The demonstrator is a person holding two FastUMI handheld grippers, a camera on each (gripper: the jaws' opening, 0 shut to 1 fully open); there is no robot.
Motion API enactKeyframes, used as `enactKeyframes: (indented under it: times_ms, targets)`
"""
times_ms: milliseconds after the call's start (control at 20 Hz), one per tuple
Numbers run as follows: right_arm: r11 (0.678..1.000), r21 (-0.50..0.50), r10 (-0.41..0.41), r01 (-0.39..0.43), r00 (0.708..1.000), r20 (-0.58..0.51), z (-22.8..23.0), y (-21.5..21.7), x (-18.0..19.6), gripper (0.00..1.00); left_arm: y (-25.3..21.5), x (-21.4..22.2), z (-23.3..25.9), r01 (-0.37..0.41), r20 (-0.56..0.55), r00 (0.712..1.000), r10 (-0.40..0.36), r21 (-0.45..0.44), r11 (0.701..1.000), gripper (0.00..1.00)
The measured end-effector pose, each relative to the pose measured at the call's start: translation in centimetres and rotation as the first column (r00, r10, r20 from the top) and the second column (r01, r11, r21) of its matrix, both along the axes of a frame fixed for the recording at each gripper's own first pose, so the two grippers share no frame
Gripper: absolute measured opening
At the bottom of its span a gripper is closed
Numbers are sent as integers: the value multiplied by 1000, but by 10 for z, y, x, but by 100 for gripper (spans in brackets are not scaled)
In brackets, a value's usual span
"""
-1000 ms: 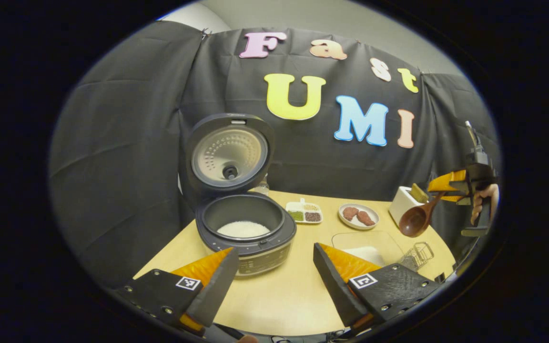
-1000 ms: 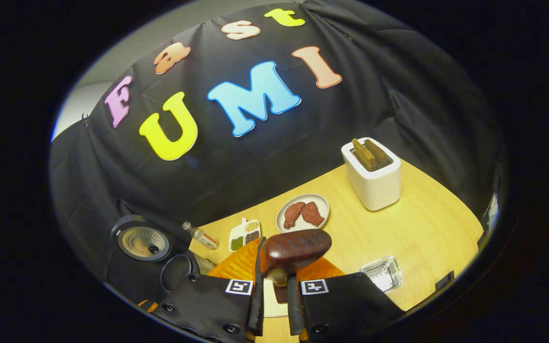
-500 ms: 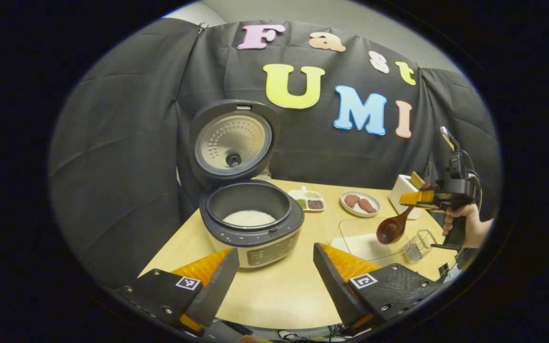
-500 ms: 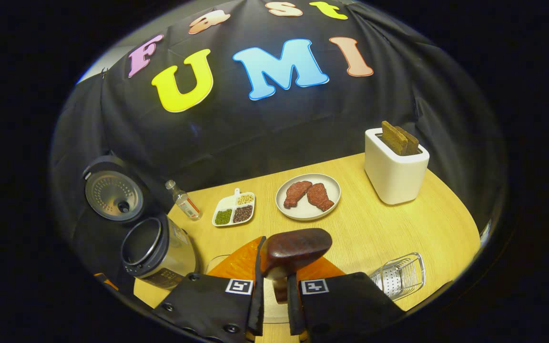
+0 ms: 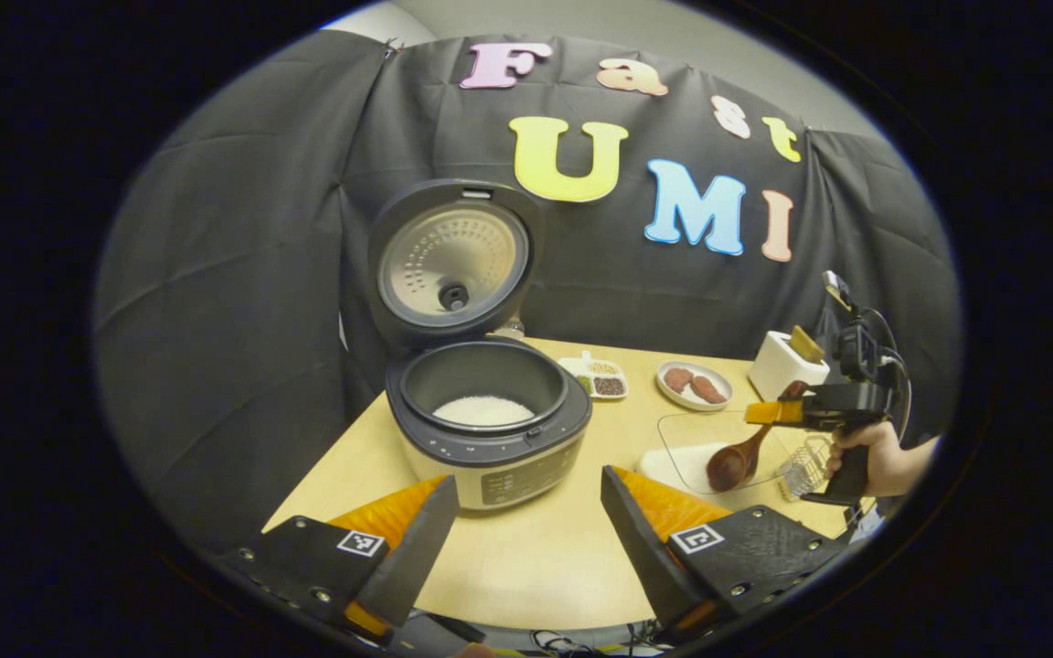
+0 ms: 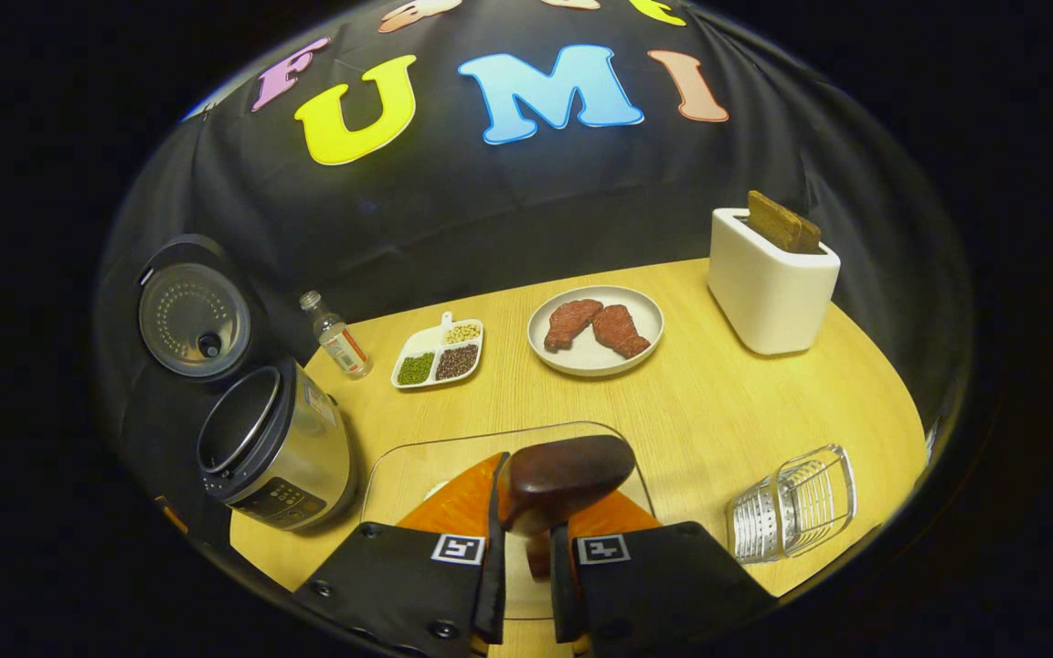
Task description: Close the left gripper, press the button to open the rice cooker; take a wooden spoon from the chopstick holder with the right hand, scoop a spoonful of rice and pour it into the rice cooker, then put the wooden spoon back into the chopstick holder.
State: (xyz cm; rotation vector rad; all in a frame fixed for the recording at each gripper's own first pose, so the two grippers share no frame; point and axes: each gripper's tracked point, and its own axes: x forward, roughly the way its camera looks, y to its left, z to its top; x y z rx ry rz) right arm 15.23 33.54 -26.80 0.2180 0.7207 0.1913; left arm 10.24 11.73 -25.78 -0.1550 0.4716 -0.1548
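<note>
Now the wooden spoon (image 6: 561, 475), clamped by its handle between the right gripper's (image 5: 769, 413) fingers, has been lowered from above the toaster (image 6: 771, 279) toward the clear rice tray (image 5: 705, 450), so scooping is judged imminent. The rice cooker (image 5: 485, 416) stands open with white rice inside. The spoon's bowl looks dark and glossy. The left gripper (image 5: 522, 535) is held wide open, empty.

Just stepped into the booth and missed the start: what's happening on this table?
A person is working two handheld grippers. The right gripper is shut on a wooden spoon, its bowl low over the clear dish of rice. The rice cooker stands with its lid up and some rice inside. The left gripper hangs open in front of it, holding nothing. The wire chopstick holder stands empty.
</note>
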Motion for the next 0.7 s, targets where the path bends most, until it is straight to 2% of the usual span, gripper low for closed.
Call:
enactKeyframes:
  times_ms: [100,250,300,350,550,600,700]
  targets:
    - [1000,22,7,-7,1000,-22,-2,10,-8,19,4,-4,-3,-8,-6,1000,8,-5,1000,98]
    - [996,85,12,-6,997,-74,-5,27,-16,23,11,-10,-8,-26,-18,1000,25,-11,1000,99]
    - [994,108,9,1,996,-92,-5,32,-18,19,13,-11,-8,-32,-20,999,32,-17,999,99]
    - [991,133,6,9,994,-112,-4,37,-21,23,15,-12,-8,-39,-22,999,38,-22,999,97]
    - [973,223,-9,50,983,-183,-1,55,-25,23,21,-17,-9,-53,-23,998,52,-29,998,98]
    - [968,243,-14,62,980,-196,0,59,-26,19,22,-19,-9,-55,-23,998,54,-29,998,98]
    - [960,267,-24,83,976,-217,2,63,-26,23,22,-20,-9,-54,-21,998,54,-29,998,99]
